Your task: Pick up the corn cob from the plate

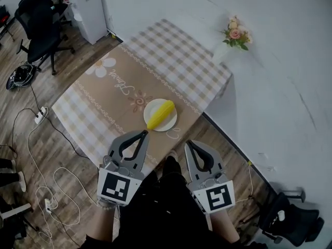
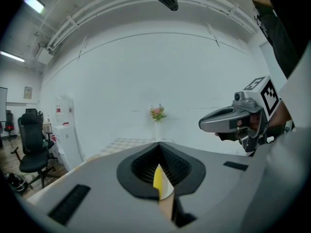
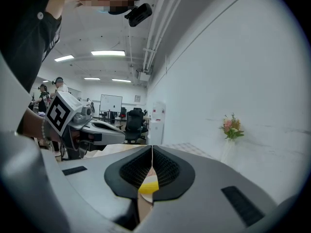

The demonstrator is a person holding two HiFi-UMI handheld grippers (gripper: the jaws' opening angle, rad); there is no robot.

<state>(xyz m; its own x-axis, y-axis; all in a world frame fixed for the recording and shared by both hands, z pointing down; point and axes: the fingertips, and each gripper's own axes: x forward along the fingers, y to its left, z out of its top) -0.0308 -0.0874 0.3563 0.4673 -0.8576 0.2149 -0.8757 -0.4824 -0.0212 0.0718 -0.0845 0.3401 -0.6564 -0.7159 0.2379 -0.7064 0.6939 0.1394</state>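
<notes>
The yellow corn cob (image 1: pixel 161 114) lies on the round white plate (image 1: pixel 171 122) towards the near edge of the cloth-covered counter (image 1: pixel 116 82); the left gripper (image 1: pixel 143 133) and right gripper (image 1: pixel 188 143) hover just short of it, fingers pressed together and empty, so one should open wide before straddling the cob's middle.

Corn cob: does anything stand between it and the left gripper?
Nothing visible does. The corn cob lies uncovered on the plate, and the shut left gripper points at its near end with no object between them.
</notes>
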